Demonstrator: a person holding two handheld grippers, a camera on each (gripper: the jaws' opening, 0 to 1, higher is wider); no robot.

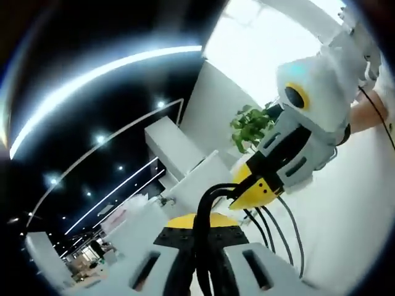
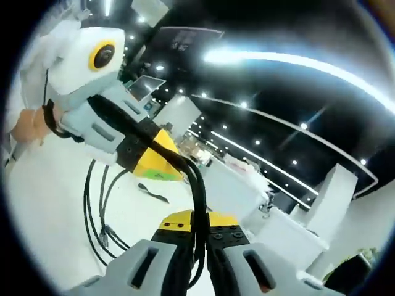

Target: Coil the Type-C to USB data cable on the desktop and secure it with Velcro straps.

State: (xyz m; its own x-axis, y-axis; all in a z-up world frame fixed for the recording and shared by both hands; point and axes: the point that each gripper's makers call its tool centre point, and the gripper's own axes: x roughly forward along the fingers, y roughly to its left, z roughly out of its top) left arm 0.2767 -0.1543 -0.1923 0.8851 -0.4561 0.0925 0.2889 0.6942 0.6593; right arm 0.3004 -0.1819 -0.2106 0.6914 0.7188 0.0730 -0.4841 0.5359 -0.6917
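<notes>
You are clamping the black cable between the closed jaws of your left gripper; several strands are running up through it in a bundle. In the right gripper view, your right gripper is likewise pinching the same bundle, jaws drawn tight on it. Just beyond, each view is showing the other gripper's yellow tips gripping the bundle a little further along, so the cable is being held in the air between both hands. Loose loops are hanging down over the white desktop, and a dark strip, possibly the strap, is lying on it. The cable is looking light, limp and springy, so you are best gripping across all strands together where they cross. A potted plant is standing further off.
</notes>
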